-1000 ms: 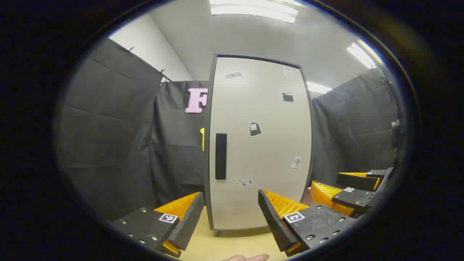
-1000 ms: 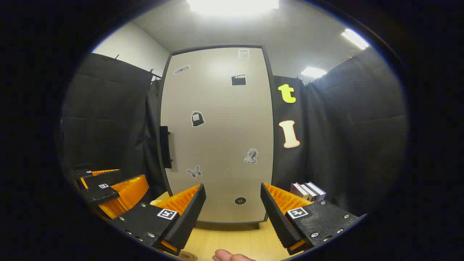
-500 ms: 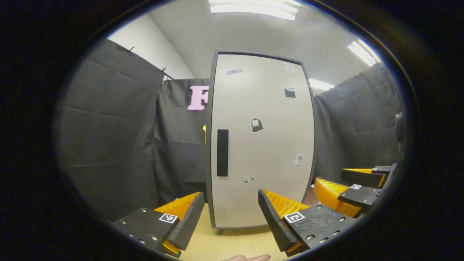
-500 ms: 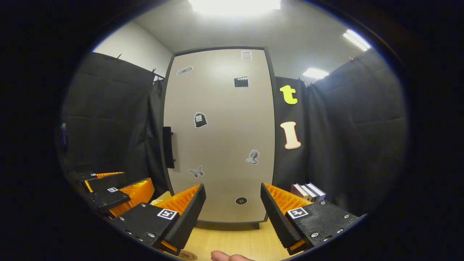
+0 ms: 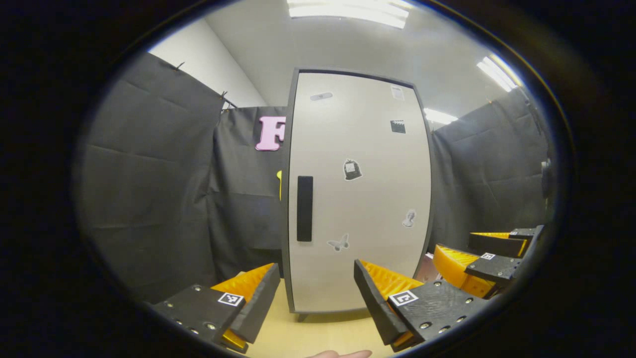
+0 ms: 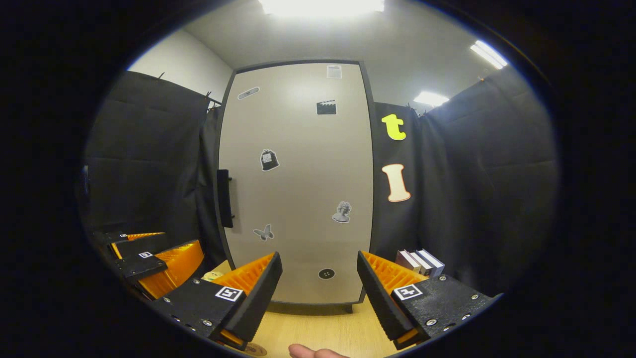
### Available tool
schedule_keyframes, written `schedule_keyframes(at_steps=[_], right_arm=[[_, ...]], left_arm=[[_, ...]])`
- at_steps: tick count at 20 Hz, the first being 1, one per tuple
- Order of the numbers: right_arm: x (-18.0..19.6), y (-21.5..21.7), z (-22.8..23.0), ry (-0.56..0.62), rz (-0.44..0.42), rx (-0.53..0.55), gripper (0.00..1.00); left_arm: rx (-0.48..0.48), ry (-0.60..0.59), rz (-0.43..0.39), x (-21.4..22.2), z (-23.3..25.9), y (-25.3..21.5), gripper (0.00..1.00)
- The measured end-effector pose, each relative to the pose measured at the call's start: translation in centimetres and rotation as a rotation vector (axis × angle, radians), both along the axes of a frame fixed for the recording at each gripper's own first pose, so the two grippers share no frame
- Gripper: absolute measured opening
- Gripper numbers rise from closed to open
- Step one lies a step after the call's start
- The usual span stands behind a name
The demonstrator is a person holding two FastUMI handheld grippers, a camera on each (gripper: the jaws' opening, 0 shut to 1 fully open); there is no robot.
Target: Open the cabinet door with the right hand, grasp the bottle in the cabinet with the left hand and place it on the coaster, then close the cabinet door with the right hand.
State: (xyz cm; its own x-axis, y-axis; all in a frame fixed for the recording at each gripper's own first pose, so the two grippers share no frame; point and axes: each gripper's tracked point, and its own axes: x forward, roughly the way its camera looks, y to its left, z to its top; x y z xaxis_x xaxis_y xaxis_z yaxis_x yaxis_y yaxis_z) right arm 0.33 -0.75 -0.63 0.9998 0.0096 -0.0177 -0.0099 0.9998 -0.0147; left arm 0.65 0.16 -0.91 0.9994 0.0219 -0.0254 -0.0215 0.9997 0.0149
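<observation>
A tall pale cabinet (image 5: 357,199) with a dark frame stands on the wooden table, its door (image 6: 298,184) closed and dotted with small stickers. A black vertical handle (image 5: 304,209) sits at the door's left edge, seen side-on in the right gripper view as the handle (image 6: 224,198). My left gripper (image 5: 315,298) is open in front of the door's lower part, short of it. My right gripper (image 6: 318,293) is open too, facing the door's lower middle; it appears as the right gripper (image 5: 489,261) off to the right in the left gripper view. The coaster (image 6: 254,350) peeks out at the bottom edge. The bottle is hidden.
Several books (image 6: 421,262) stand to the right of the cabinet. A small pale object (image 6: 213,275) lies on the table (image 6: 318,333) by the cabinet's left foot. A fingertip (image 6: 310,352) shows at the bottom edge. Black cloth walls close in on both sides.
Both views shifted only slightly against the cabinet. Both grippers stay open and the door stays closed.
</observation>
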Motion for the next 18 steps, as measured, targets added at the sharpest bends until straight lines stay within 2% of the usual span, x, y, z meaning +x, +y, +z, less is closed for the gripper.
schedule_keyframes(at_steps=[1,3,6,7,8,11,12,18], right_arm=[[0.1,-0.1,-0.1,0.000,0.001,0.001,0.94],[0.5,-0.2,0.1,-0.002,-0.003,0.001,0.94],[1.3,-0.1,0.6,-0.005,-0.010,-0.004,0.94],[1.7,0.3,0.9,-0.008,-0.005,0.003,0.94],[2.1,0.6,1.2,-0.012,0.001,0.009,0.94],[3.7,1.7,2.1,-0.022,0.025,-0.007,0.94],[4.2,2.2,2.4,-0.027,0.034,-0.008,0.94],[7.6,5.7,3.4,-0.026,0.081,0.017,0.94]], left_arm=[[0.011,-0.003,-0.001,0.0,0.1,0.0,0.92],[0.026,-0.006,0.001,0.1,0.2,0.2,0.88],[0.031,-0.012,0.002,0.2,0.4,0.7,0.90],[0.025,-0.017,0.001,0.0,0.4,0.9,0.92],[0.020,-0.021,0.002,-0.1,0.4,1.2,0.88],[0.026,-0.014,0.017,-0.8,-0.2,2.5,0.88],[0.027,-0.013,0.021,-1.0,-0.4,2.9,0.92],[0.007,0.042,0.038,-2.7,-2.4,5.1,0.90]])
